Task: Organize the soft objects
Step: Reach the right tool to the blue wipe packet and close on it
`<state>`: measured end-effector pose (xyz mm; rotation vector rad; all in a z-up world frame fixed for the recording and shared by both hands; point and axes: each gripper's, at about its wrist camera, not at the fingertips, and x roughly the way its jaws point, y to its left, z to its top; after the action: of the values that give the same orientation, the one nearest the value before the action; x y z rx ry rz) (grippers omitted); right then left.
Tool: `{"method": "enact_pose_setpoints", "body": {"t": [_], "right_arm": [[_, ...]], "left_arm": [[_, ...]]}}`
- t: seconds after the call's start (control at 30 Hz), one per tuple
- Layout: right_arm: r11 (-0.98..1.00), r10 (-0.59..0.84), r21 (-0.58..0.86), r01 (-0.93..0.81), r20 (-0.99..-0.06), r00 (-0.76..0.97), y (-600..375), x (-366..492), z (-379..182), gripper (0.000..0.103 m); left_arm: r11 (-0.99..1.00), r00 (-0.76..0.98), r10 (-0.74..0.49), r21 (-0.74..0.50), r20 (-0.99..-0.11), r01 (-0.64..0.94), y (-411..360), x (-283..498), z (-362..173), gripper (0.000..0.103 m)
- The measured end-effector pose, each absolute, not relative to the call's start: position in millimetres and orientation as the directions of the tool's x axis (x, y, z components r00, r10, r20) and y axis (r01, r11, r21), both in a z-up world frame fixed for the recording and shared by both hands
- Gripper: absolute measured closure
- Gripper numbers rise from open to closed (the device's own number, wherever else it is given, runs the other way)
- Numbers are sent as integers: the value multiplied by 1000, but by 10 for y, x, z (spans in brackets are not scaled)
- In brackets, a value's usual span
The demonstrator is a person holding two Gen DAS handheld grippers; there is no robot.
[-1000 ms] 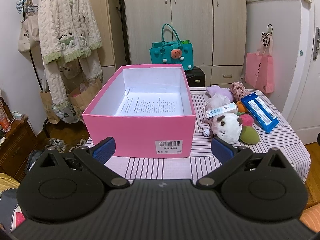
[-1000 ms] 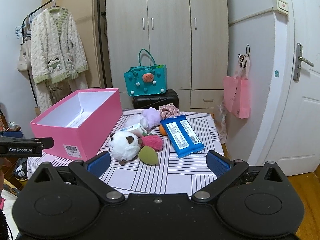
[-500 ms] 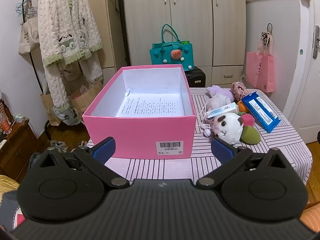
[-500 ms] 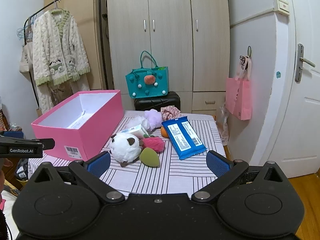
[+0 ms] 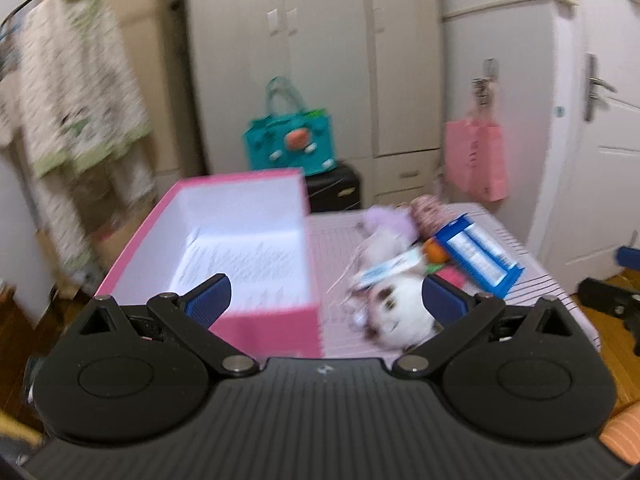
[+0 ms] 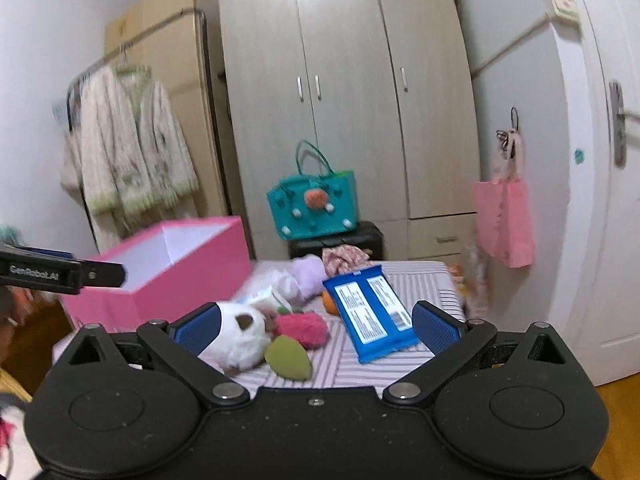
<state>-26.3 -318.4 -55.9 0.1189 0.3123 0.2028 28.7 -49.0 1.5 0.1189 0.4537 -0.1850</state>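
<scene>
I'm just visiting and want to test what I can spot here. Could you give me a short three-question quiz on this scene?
1. True or false: the pink box already holds a soft toy.
2. Which lies right of the white plush in the right wrist view? A) blue pack B) teal bag C) robe
3. Fill in: both the left gripper and the right gripper are ____ and hold nothing.

Key:
1. False; only a printed sheet shows inside.
2. A; the teal bag sits behind the table, the robe hangs far left.
3. Open.
</scene>
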Motion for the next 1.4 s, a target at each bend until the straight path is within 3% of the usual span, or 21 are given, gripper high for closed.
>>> {"method": "enact_pose_setpoints", "body": {"t": [0.27, 0.37, 0.53, 0.87, 1.0, 1.23, 1.4], "right_arm": [[979, 170, 182, -95, -458, 873, -3395, 222, -784, 1], [970, 211, 213, -117, -497, 841, -3431, 409, -897, 8], [969, 207, 225, -98, -536, 819, -3432, 699, -1089, 8], [974, 182, 217, -64, -586, 789, -3390, 1107, -1356, 15], [980, 163, 187, -61, -598, 785, -3338, 1197, -1398, 16], [995, 101, 63, -79, -606, 789, -3346, 1219, -1397, 29], [992, 120, 52, -112, -599, 792, -3379, 1222, -1400, 29]], "left_arm": [[909, 811, -287, 121, -510, 398, -1054, 791, 35, 2], [863, 747, -351, 116, -564, 493, -1233, 985, 34, 3], [805, 698, -372, 163, -612, 571, -1537, 1319, -5, 7], [706, 471, -418, 49, -777, 707, -1948, 2043, -159, 32], [684, 476, -395, 94, -786, 723, -2078, 2222, -196, 33], [673, 409, -395, 44, -823, 738, -2187, 2557, -365, 43], [665, 391, -403, 28, -827, 746, -2186, 2626, -476, 50]]}}
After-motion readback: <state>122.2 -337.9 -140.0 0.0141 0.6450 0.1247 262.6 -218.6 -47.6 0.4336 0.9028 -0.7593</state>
